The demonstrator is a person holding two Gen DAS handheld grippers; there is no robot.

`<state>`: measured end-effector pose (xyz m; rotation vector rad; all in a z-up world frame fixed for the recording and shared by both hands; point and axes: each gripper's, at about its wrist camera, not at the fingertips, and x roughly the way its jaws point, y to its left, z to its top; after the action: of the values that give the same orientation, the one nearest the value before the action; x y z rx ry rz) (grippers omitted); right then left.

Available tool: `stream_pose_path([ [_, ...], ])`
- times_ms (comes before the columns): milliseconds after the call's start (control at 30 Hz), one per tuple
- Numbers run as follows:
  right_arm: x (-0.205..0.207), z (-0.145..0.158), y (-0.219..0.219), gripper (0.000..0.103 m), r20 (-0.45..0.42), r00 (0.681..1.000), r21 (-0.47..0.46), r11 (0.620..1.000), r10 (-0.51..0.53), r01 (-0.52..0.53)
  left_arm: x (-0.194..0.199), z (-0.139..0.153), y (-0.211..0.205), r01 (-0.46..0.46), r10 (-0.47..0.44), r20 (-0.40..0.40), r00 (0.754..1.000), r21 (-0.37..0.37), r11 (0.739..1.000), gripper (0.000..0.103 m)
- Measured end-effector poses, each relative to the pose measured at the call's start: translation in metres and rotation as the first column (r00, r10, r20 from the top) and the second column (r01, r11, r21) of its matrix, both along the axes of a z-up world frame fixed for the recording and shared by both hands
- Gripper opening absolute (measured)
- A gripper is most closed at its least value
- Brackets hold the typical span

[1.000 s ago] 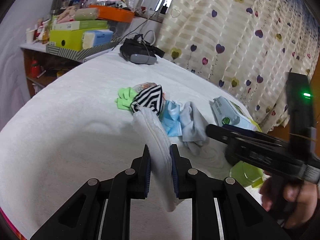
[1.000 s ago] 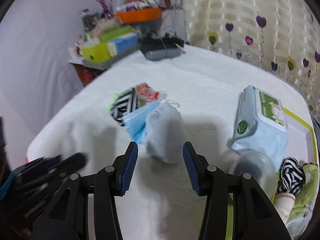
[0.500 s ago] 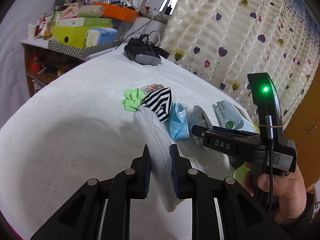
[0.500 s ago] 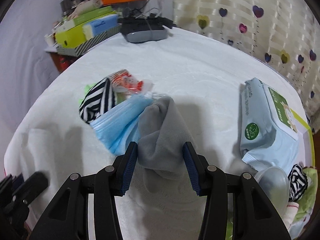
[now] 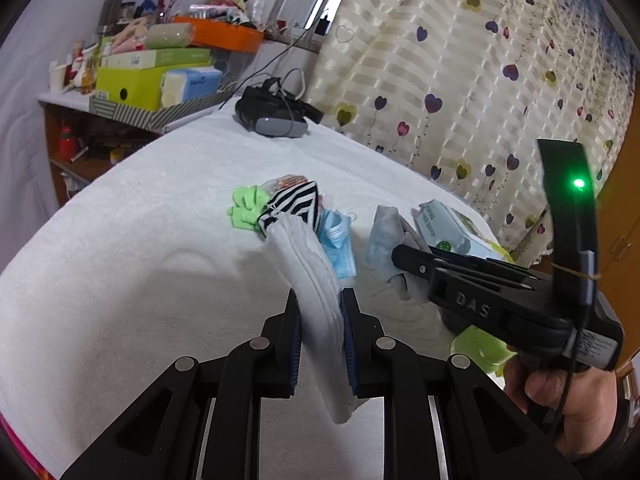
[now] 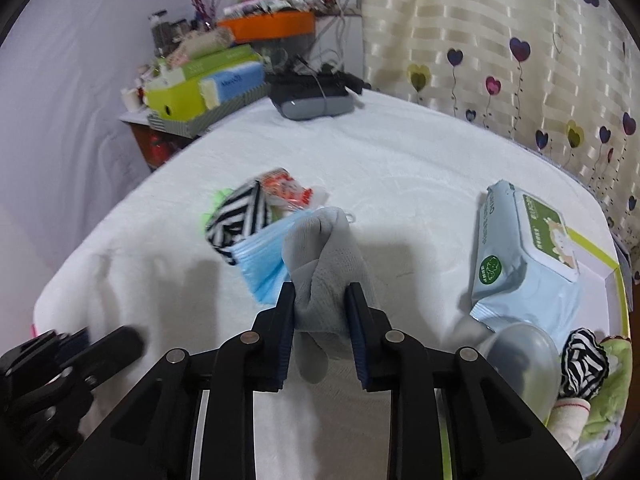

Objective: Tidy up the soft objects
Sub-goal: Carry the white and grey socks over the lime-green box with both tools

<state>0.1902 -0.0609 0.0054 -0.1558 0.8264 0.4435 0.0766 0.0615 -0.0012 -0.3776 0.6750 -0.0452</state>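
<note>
The right gripper (image 6: 320, 312) has just been closing its jaws, now clamped on the limp grey knitted sock (image 6: 326, 264) mid-bench; the left gripper (image 5: 320, 322) grips a white folded cloth (image 5: 310, 268). Next: lift the sock toward the green-rimmed tray (image 6: 618, 280) at the bench's right edge

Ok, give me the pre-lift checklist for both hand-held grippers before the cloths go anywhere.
1. Left hand-held gripper clamped on white cloth: ok.
2. Right hand-held gripper, jaws just closed, pinching grey sock: ok.
3. Grey sock free of blue face mask: not ok, they touch.
4. White cloth clear of striped sock: cannot tell, its far end lies against it.
5. Room in the green-rimmed box: cannot tell.
</note>
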Motion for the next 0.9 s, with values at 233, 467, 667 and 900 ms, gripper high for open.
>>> stream_pose_path([
  [233,-0.031,0.027,-0.022,0.026,0.071,0.997,0.055,0.998,0.007,-0.011,-0.01,0.015,-0.015,0.013,-0.014,0.032,0.999,0.022,1.0,0.017],
  [467,-0.063,0.053,-0.055,0.026,0.138,0.99,0.122,0.992,-0.007,-0.01,-0.018,0.035,-0.04,0.054,-0.057,0.067,0.996,0.049,0.997,0.017],
  [667,-0.084,0.067,-0.081,0.026,0.176,0.984,0.164,0.986,-0.036,0.007,-0.025,0.048,-0.062,0.083,-0.09,0.088,0.992,0.074,0.994,0.017],
  [900,-0.102,0.076,-0.113,0.026,0.201,0.977,0.212,0.977,-0.077,0.034,-0.026,0.058,-0.089,0.125,-0.136,0.098,0.986,0.111,0.986,0.017],
])
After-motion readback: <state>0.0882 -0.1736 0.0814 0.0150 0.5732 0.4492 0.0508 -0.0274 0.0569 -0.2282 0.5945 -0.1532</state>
